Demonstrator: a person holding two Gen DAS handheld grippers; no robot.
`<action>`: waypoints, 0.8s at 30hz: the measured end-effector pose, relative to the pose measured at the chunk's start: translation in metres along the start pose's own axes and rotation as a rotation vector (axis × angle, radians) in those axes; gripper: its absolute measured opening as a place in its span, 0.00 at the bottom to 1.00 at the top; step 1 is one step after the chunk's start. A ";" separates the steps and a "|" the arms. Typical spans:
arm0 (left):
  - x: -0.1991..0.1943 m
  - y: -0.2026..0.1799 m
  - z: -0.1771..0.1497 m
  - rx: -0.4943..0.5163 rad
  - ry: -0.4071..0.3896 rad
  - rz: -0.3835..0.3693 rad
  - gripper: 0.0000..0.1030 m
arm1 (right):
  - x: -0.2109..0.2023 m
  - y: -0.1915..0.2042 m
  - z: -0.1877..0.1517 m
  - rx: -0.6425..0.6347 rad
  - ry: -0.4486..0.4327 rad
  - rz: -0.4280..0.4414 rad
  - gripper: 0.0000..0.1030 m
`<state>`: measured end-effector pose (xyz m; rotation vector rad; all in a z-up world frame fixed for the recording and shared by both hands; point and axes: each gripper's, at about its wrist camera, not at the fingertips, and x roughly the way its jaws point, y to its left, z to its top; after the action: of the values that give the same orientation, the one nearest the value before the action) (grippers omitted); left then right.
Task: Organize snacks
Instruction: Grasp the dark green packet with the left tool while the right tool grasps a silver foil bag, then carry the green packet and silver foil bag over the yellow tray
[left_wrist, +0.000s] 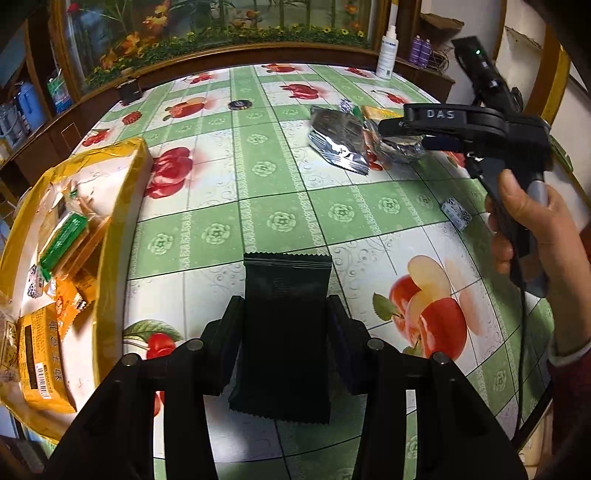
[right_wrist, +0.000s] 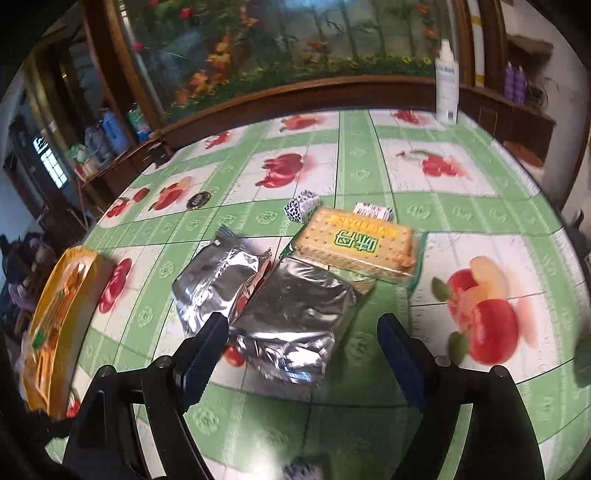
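Black, crimp-edged snack packet sits clamped in the left claw above the apple-patterned bench, right claw spread wide.

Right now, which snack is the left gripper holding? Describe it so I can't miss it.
On the fruit-print table, right of the yellow box, the left gripper clamps a black packet. Its plain matte wrapper sets it apart from the shiny silver packs farther back.

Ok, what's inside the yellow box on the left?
The yellow box holds a green packet, orange packets and a small blue-and-white sachet. They overlap, so anything beneath them is hidden, as is the box's near end behind the left tongs.
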<state>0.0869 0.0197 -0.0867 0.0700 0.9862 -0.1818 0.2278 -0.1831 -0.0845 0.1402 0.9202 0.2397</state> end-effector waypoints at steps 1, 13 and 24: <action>-0.001 0.002 0.000 -0.008 -0.003 0.004 0.41 | 0.005 -0.001 0.002 0.026 0.002 0.001 0.80; -0.019 0.021 0.002 -0.077 -0.052 0.029 0.41 | -0.007 0.008 -0.016 -0.053 -0.024 -0.040 0.58; -0.058 0.031 0.005 -0.127 -0.140 0.122 0.41 | -0.100 0.053 -0.036 -0.052 -0.183 0.258 0.58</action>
<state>0.0652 0.0570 -0.0365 0.0006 0.8495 -0.0114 0.1336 -0.1578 -0.0175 0.2290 0.7120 0.4818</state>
